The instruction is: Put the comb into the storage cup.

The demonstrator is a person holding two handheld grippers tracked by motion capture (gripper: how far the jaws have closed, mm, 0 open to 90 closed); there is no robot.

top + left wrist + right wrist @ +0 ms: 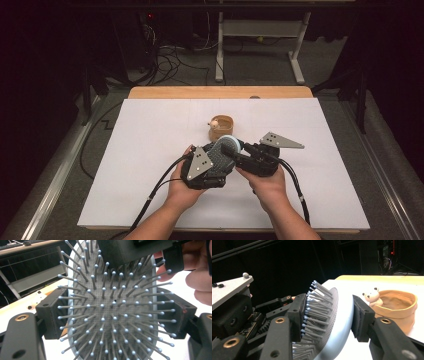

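Two hand-held grippers are met on one pale blue hairbrush (223, 150), raised above the white tabletop (150, 150), just in front of a tan bowl (221, 127). Its edges are clamped by the left hand-held gripper (112, 312); its bristles and back are pressed between the right hand-held gripper (328, 315).

1. The high view looks forward and down from above the person's side onto the white-covered counter (150, 165), far enough back to take in both hands.
2. The left gripper view sits very close, facing the bristle face of the pale blue oval paddle hairbrush (112, 312) between its own jaws.
3. The right gripper view looks along its jaws, edge-on to the same hairbrush (332, 322), with the tan bowl carrying a small bear figure (398, 308) just beyond the right claw (329, 320).
4. All three views share the hairbrush (223, 150).
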